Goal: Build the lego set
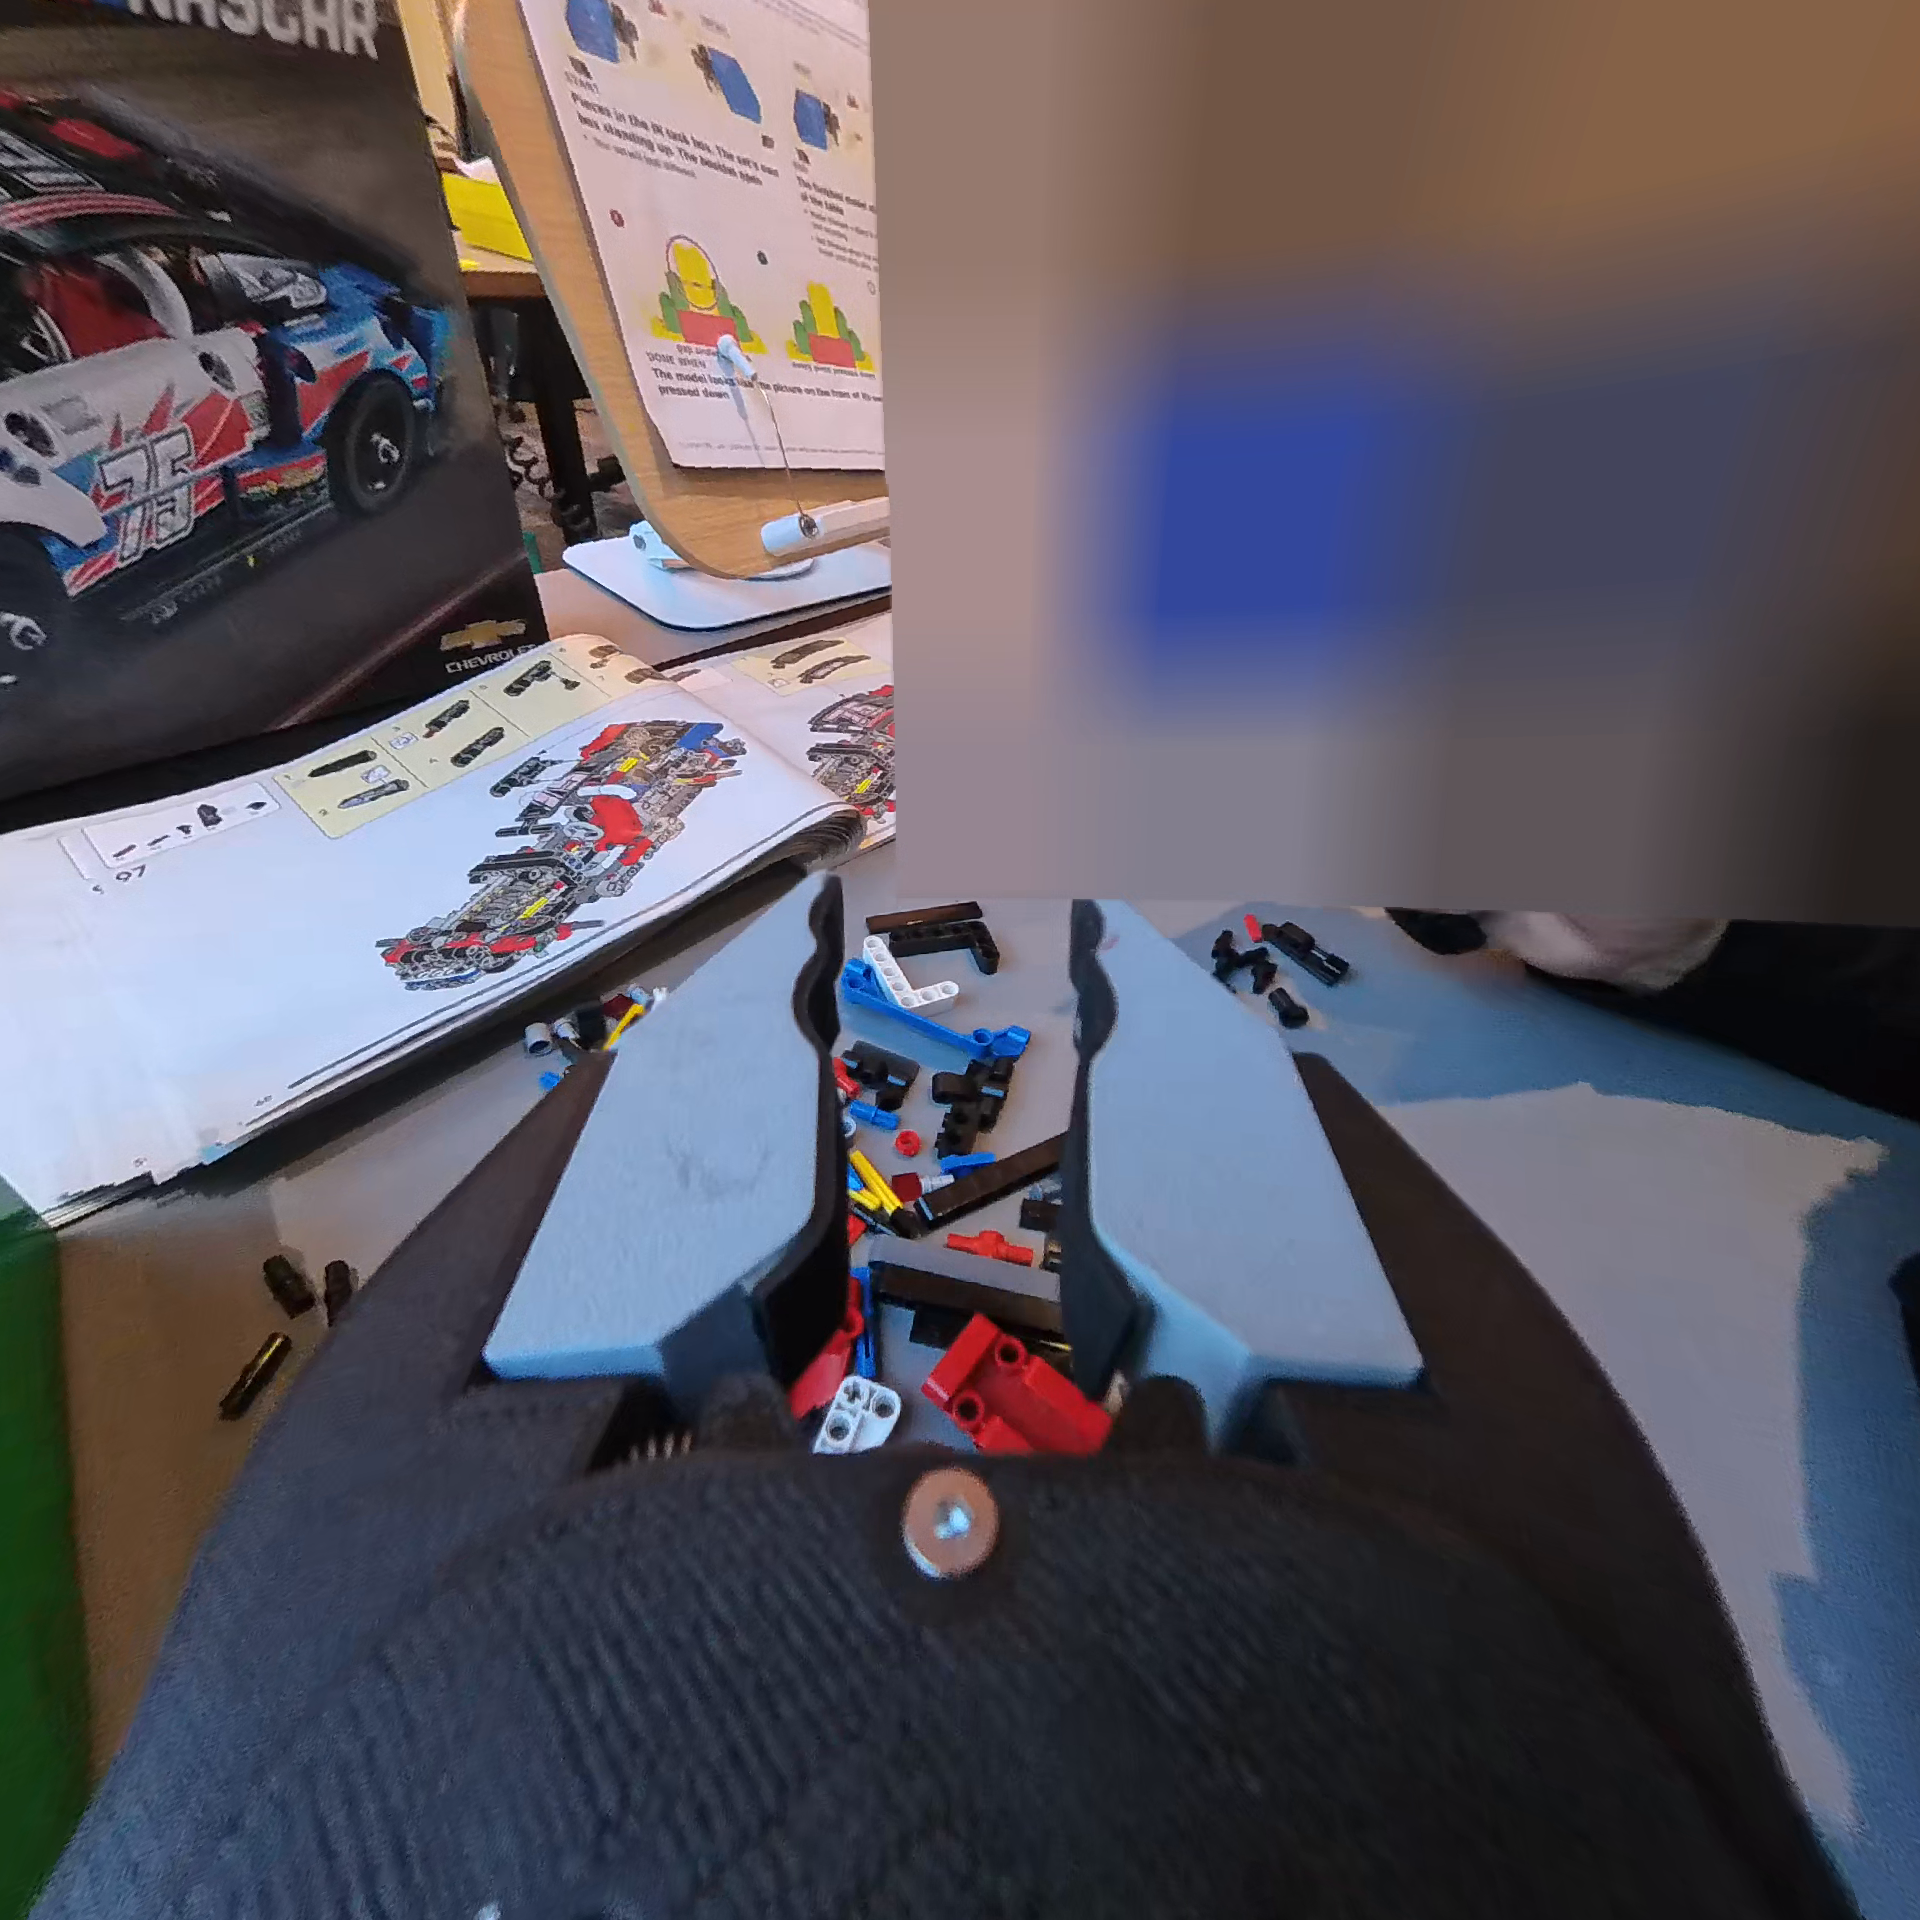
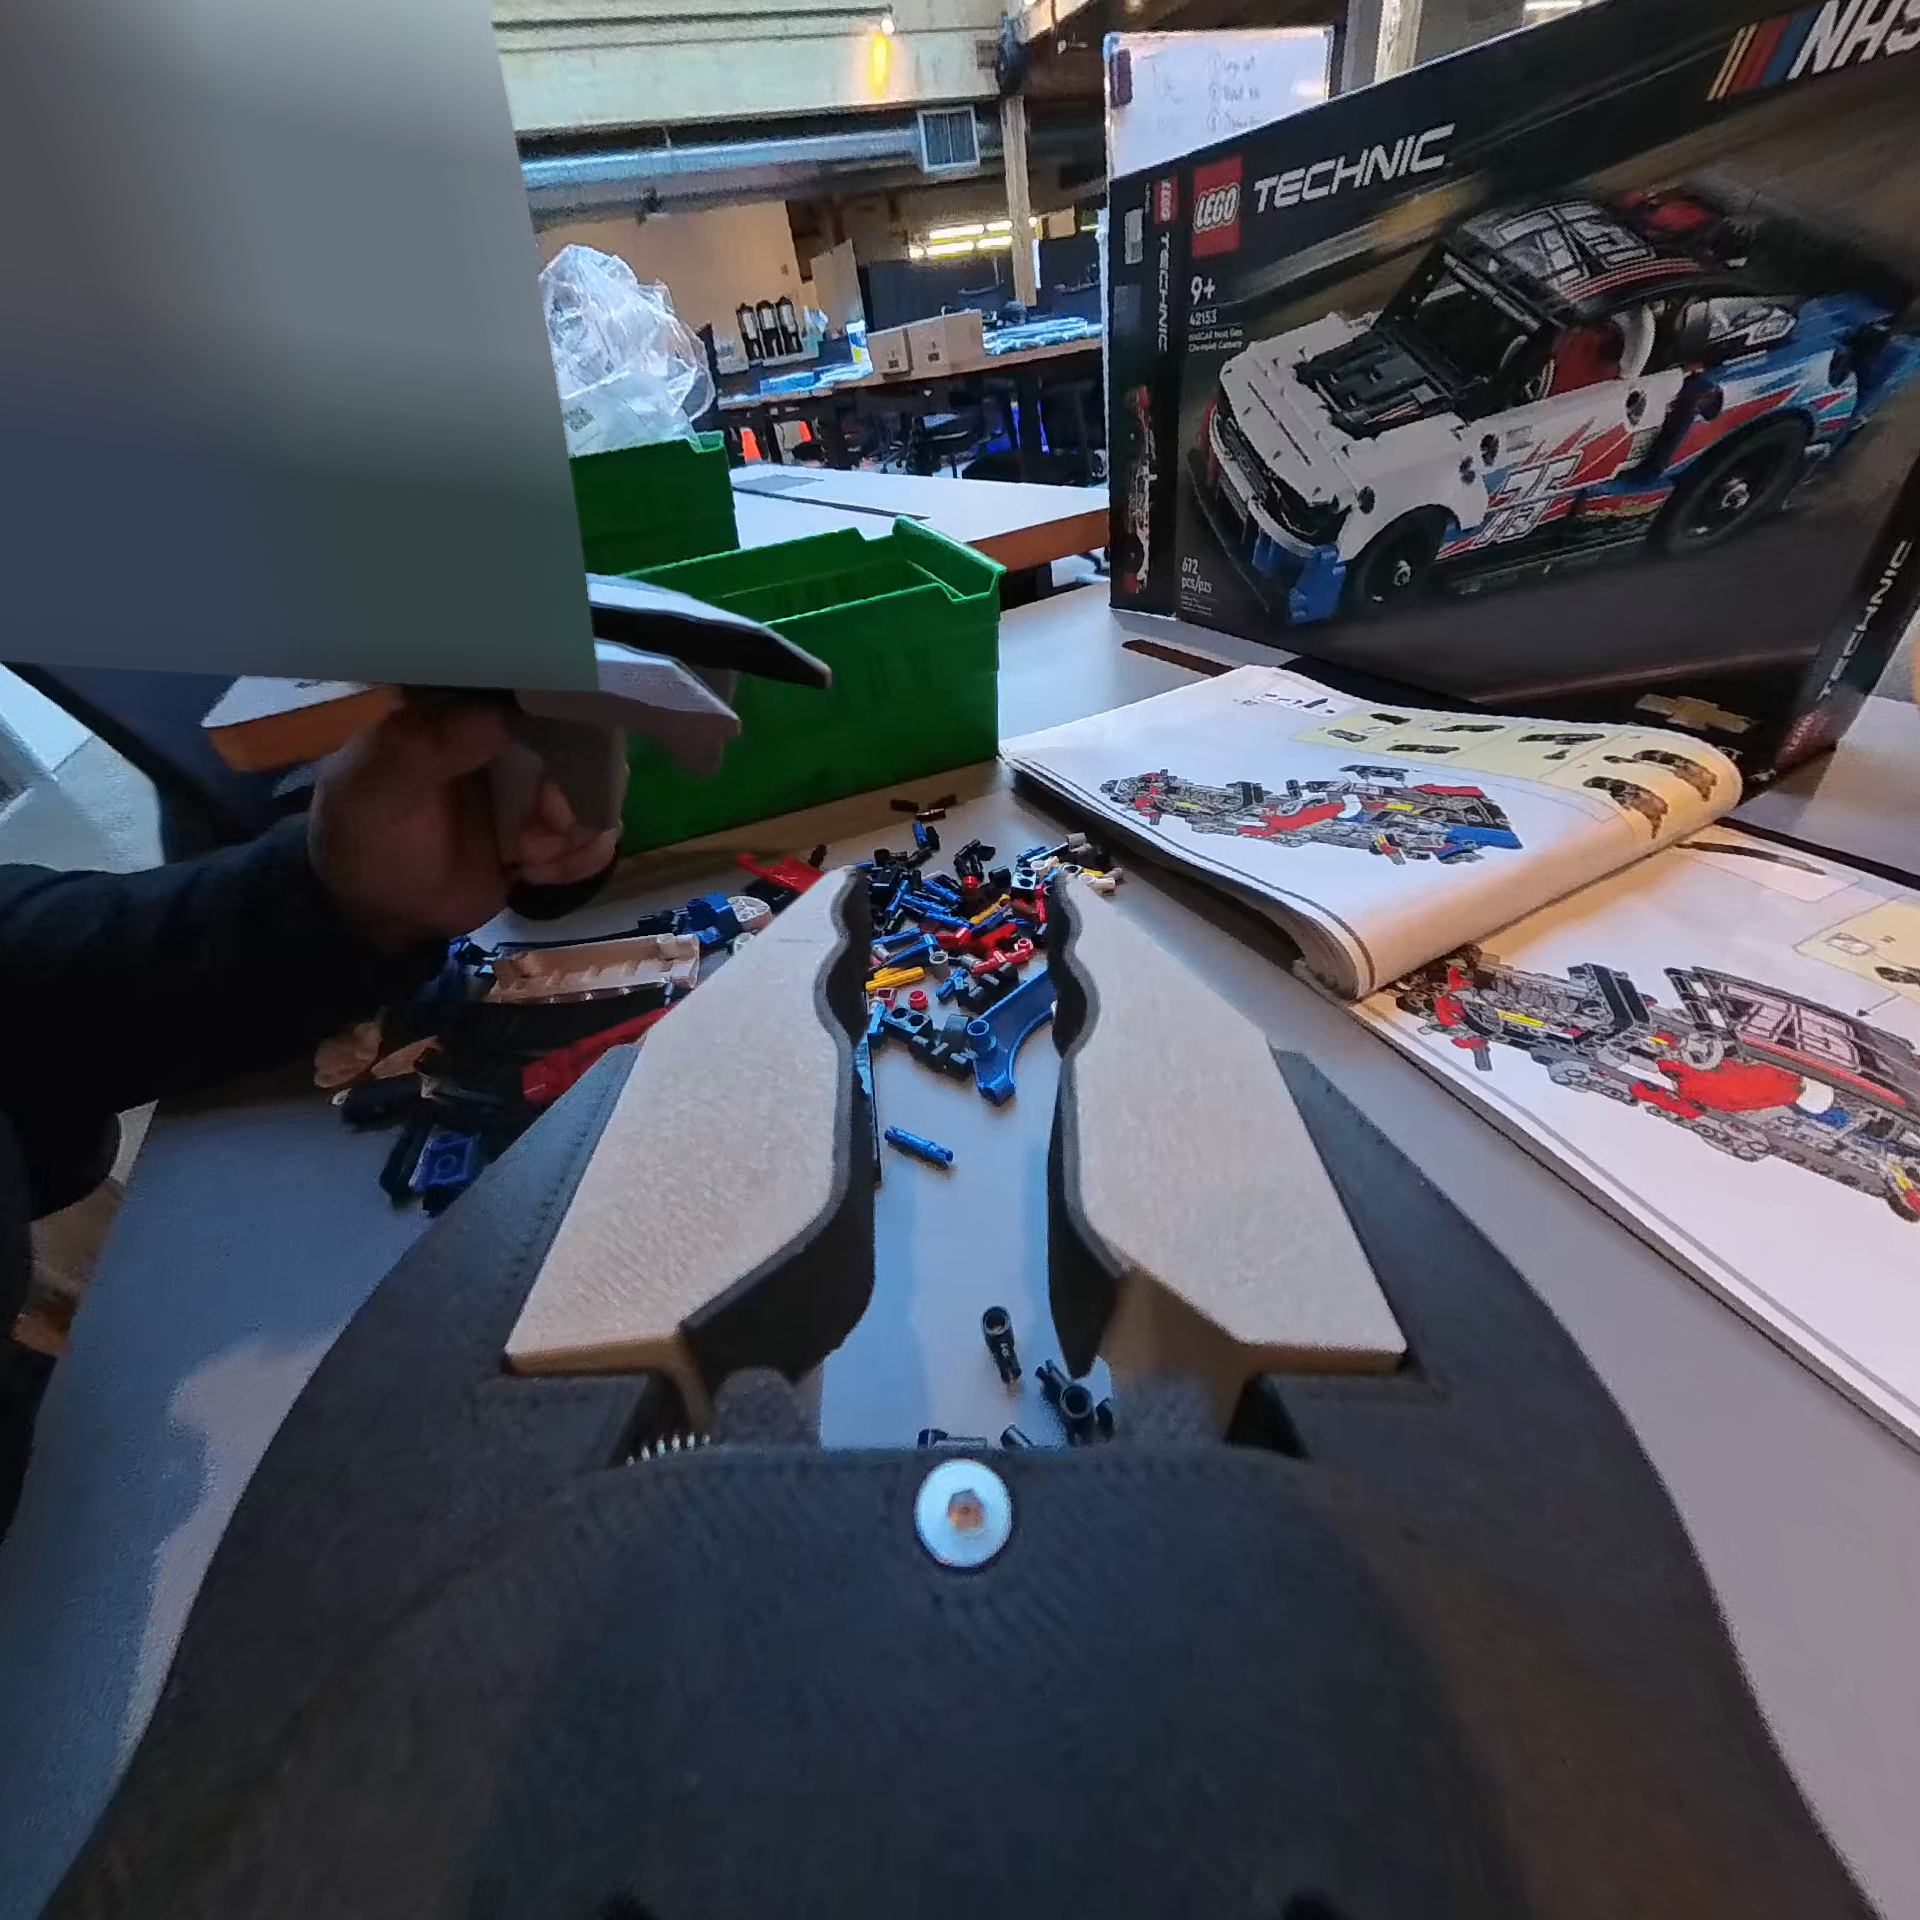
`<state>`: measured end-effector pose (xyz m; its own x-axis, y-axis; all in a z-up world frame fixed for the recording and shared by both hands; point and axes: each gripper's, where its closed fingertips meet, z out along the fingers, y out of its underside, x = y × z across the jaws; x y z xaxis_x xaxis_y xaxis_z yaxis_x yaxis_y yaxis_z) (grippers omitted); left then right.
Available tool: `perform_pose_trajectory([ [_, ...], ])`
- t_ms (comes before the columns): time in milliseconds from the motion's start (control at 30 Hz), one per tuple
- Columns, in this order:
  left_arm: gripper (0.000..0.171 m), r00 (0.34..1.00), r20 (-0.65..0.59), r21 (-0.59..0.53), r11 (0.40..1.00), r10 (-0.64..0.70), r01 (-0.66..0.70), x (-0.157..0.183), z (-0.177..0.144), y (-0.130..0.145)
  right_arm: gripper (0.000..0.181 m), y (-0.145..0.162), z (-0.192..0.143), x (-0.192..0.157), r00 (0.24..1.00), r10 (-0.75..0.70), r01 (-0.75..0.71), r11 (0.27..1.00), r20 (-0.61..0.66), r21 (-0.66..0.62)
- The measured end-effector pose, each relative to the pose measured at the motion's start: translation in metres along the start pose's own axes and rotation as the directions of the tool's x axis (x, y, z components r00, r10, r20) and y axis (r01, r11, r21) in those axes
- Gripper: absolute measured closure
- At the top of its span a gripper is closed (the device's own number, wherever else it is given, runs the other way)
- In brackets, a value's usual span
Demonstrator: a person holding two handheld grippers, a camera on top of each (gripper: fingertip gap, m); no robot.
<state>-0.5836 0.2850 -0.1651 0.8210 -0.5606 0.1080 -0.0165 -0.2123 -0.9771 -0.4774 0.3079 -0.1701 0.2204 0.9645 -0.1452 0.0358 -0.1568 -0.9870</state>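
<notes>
Pieces (image 2: 951,940) lie heaped mid-desk beside the open manual (image 2: 1371,831), handy for checking steps. Both the left gripper (image 1: 951,1023) and right gripper (image 2: 951,997) hover empty, jaws parted, ready to pick.

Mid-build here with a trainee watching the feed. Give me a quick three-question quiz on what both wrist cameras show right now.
1. True or false: the left hand-held gripper is shut on a brick.
2. Multiple choice: in the right wrist view, the open instruction booklet lies (A) right of the pile of loose pieces, (B) inside the green bin, (C) on top of the set box.
3. Fill in: the right hand-held gripper points at the pile with nothing between its fingers, so it is ____.

Key: 1 false, it is open and empty above the pieces; 2 A; 3 open.
</notes>
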Motion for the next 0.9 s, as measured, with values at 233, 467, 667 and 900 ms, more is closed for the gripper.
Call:
perform_pose_trajectory([
  [233, 0.132, 1.0, -0.006, 0.031, 0.999, -0.02, 0.021, 0.001, -0.006, -0.007, 0.156, 0.0, 0.001, 0.0, 0.995, -0.072, 0.072, 0.997, -0.067, -0.015],
  [467, 0.13, 0.998, -0.014, 0.029, 0.998, -0.053, 0.054, 0.0, -0.007, -0.007, 0.174, -0.035, -0.038, 0.042, 0.937, -0.057, 0.107, 0.986, -0.343, 0.129],
  [667, 0.13, 0.999, -0.012, 0.034, 0.998, -0.045, 0.045, 0.001, -0.007, -0.009, 0.181, -0.037, -0.045, 0.049, 0.924, -0.033, 0.097, 0.984, -0.381, 0.15],
  [900, 0.13, 0.999, -0.023, 0.01, 0.999, -0.035, 0.035, 0.005, -0.004, -0.005, 0.176, -0.03, -0.039, 0.045, 0.931, -0.078, 0.121, 0.988, -0.355, 0.099],
])
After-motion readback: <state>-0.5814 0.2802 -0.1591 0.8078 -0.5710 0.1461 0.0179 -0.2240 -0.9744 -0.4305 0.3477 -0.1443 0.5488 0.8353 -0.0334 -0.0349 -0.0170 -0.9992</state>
